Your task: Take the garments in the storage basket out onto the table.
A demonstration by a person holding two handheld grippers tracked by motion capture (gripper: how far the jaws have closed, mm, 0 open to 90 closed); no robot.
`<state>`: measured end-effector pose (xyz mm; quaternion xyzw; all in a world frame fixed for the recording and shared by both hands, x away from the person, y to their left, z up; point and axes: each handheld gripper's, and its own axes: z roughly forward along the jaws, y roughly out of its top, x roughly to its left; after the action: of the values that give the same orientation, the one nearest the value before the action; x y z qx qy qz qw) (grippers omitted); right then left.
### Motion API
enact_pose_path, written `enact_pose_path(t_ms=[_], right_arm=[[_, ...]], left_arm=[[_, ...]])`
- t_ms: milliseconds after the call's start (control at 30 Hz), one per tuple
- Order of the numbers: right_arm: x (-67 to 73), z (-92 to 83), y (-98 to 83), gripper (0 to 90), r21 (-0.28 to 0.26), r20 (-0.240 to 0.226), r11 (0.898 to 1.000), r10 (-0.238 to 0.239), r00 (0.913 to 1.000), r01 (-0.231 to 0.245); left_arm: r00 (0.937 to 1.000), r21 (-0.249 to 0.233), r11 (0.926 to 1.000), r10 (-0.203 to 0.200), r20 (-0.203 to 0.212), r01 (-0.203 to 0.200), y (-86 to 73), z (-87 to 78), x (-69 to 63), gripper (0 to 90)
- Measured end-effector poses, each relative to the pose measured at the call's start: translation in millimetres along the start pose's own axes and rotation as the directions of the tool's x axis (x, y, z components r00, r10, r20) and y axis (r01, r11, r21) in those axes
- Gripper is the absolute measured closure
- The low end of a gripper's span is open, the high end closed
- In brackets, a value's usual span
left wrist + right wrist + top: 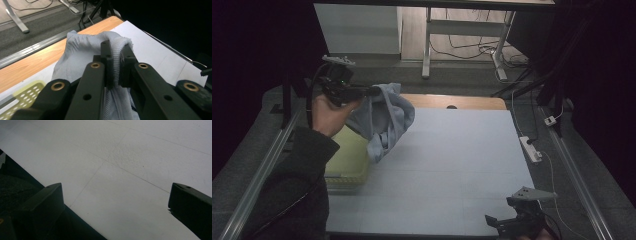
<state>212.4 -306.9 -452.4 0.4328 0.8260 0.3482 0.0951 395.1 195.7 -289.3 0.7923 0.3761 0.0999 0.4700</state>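
Left gripper (373, 91) clenched on cloth (384, 120), held up in the air over the table's left far part; hand (328, 114) wraps the gripper body, dark sleeve (292, 185) comes in from bottom left. Left gripper view: jaws pinch a ribbed hem of the cloth (80, 55) tight between the pads, rest of the fabric bunches ahead and hangs down below them. Cloth is pale blue-grey, crumpled, dangling off the jaws, lower end reaching down to about the basket (346, 167) edge; can't tell if it touches it. Basket is yellow-green, perforated, sits at the table's left edge, partly under the forearm; a corner of it shows low left in the left gripper view (23, 95). Table (452, 170) has a white mat, wooden strip (472, 102) bare along the far edge. Right gripper (507, 222) at the near right corner, low, well apart from the cloth, jaws spread wide with nothing between them; right gripper view has both jaws far apart over the white mat (130, 170), near its edge.
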Motion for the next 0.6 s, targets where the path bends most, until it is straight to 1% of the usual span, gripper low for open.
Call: enact_pose_path(t_ms=[233, 600], right_arm=[[0.1, 0.0, -0.1, 0.0, 0.0, -0.001, 1.0, -0.003, 1.0, 0.003], [0.2, -0.1, -0.3, 0.0, 0.002, -0.002, 1.0, -0.004, 1.0, 0.004]], left_arm=[[0.9994, 0.006, 0.9996, 0.029, 0.02, -0.029, 5.8, 16.1, -9.3, 84.1], [0.9973, 0.018, 0.9984, 0.052, 0.052, -0.053, 13.4, 42.6, -21.3, 84.1]])
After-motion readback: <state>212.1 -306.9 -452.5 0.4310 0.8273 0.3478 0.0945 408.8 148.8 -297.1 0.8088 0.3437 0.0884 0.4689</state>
